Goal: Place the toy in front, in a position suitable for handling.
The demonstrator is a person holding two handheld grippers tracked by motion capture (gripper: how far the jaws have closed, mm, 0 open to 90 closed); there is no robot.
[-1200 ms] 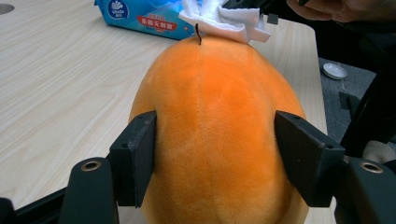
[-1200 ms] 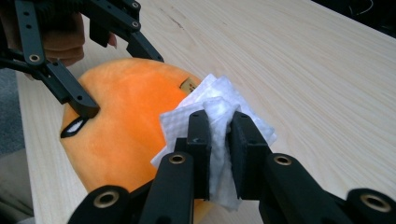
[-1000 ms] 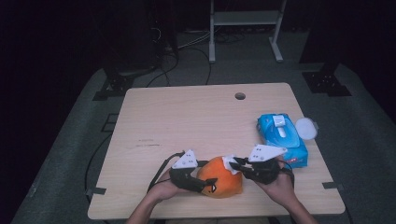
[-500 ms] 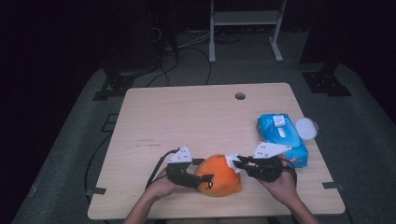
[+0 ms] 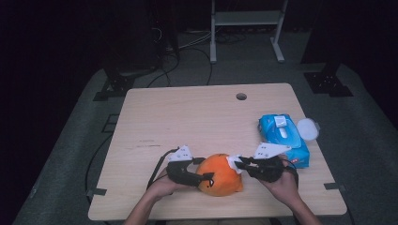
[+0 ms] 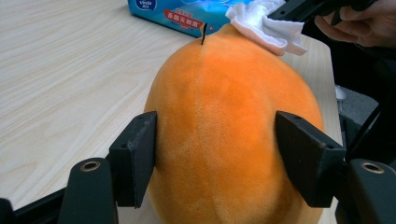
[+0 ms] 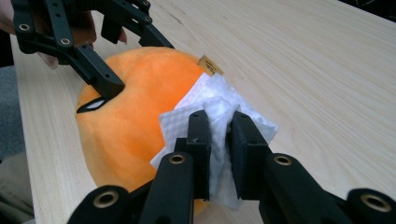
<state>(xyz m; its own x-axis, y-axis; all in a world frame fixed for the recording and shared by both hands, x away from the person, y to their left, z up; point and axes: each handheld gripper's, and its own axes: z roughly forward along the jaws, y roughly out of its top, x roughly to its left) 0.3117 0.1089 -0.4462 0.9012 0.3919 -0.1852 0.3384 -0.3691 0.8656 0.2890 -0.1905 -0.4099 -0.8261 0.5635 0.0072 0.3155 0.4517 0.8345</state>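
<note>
High view: orange plush toy [image 5: 219, 175] lies on the table [image 5: 197, 117].
Left gripper [image 6: 215, 154]: clamps the toy's sides.
Right gripper [image 7: 219, 135]: pinches white tissue [image 7: 219, 109] against the toy.

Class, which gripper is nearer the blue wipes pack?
Right. The right gripper, shut on a white tissue, sits beside the blue wipes pack; the left gripper grips the orange plush toy farther away.

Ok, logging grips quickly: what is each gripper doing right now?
Left gripper: shut on the round orange plush toy.
Right gripper: shut on the crumpled white tissue.
</note>
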